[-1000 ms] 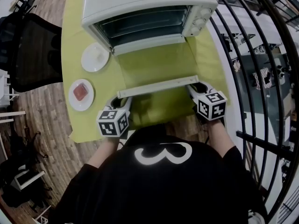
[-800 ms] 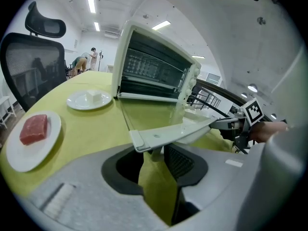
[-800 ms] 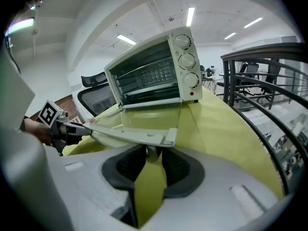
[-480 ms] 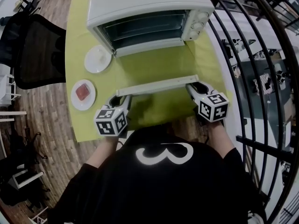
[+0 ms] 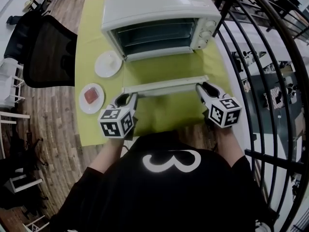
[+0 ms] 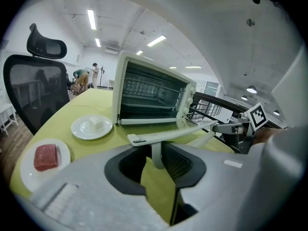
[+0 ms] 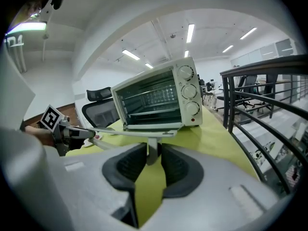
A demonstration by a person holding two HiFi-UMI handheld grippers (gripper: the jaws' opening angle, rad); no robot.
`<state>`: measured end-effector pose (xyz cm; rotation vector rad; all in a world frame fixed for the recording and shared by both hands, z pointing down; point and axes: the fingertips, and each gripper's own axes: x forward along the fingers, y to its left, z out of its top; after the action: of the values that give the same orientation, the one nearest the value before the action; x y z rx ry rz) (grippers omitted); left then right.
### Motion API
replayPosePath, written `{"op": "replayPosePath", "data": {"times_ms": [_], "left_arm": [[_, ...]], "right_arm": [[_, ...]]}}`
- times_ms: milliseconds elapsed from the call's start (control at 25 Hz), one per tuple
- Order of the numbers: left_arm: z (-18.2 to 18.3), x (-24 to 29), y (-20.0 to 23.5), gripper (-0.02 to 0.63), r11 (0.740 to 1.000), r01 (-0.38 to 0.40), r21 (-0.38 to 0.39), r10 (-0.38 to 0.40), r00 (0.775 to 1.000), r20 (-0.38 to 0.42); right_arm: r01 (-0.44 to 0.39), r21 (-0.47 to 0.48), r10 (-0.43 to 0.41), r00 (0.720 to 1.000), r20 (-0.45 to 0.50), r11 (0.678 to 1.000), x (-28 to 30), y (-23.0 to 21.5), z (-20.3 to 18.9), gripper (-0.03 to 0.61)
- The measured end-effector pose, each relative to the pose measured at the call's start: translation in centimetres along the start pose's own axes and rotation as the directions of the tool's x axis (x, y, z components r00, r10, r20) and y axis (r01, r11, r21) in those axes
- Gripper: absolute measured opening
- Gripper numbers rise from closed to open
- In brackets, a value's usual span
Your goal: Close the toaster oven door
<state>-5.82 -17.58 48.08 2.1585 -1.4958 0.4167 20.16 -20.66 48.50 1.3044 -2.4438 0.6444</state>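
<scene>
Gripping the handle [image 6: 156,150] of the toaster oven door [image 5: 164,86]: left gripper [image 5: 128,98] and right gripper [image 5: 205,87], jaws just tightening, clamp its end posts; door sits part-raised, front of the toaster oven [image 5: 154,6].

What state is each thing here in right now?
Toaster oven: empty inside.
Door: open, about level.
Left gripper: jaws either side of the door handle's post, just been closing; grip unclear.
Right gripper: likewise at the other post.
Far plate: holds a white block.
Near plate: holds a red slab.
Chair: unoccupied.
</scene>
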Motion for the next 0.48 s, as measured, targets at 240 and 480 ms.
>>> {"op": "replayPosePath", "data": {"times_ms": [240,480], "left_arm": [[2.3,-0.8,0.0,0.11,1.0,-0.003,-0.015,0.004,1.0,0.021],[4.3,-1.2,-0.1,0.11,0.999,0.013,-0.036,-0.013,1.0,0.015]], "right_arm": [[0.008,-0.003,-0.008,0.999,0.036,1.0,-0.6,0.4,2.4,0.098],[0.026,-0.01,-0.025,0.999,0.03,1.0,-1.0,0.7,4.4,0.098]]}}
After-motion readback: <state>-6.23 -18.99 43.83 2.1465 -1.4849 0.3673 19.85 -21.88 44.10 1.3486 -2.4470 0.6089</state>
